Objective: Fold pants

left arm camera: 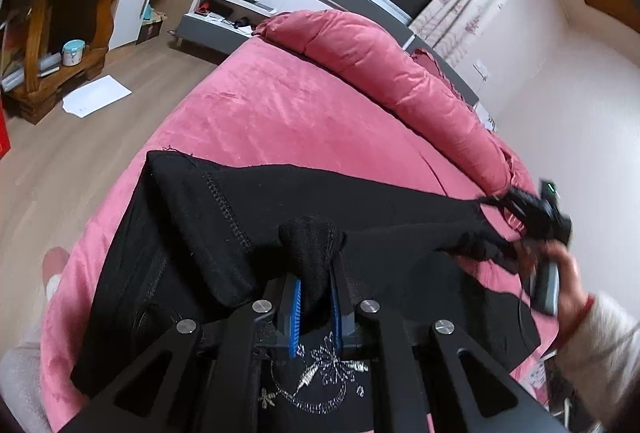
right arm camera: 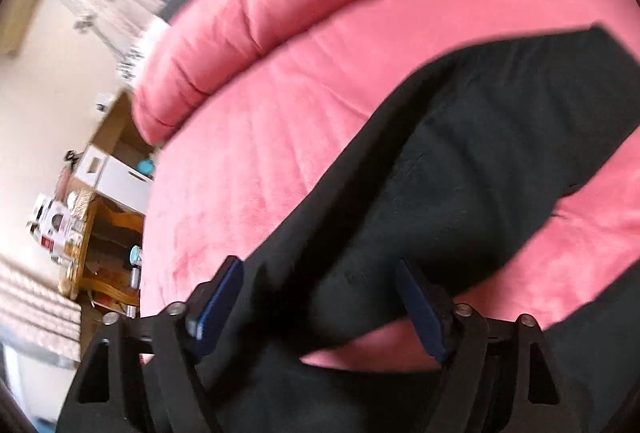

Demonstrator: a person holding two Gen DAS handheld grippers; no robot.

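Note:
Black pants point(left arm camera: 224, 217) lie across a pink bed point(left arm camera: 260, 105), with silver flower embroidery near the camera. My left gripper point(left arm camera: 316, 289) is shut on a bunched fold of the pants and holds it lifted. In the left wrist view, my right gripper point(left arm camera: 532, 221) is at the right, held by a hand, at the pants' other end; it is blurred. In the right wrist view, my right gripper point(right arm camera: 320, 297) has its blue pads wide apart over the black pants point(right arm camera: 460, 173), which spread on the pink bed point(right arm camera: 260, 153). That view is motion-blurred.
A rolled pink quilt point(left arm camera: 400, 73) lies along the bed's far side. A wooden shelf unit point(left arm camera: 60, 33), a white paper point(left arm camera: 96, 95) on the wood floor and a bedside table point(left arm camera: 224, 13) stand to the left. A window with curtains is behind.

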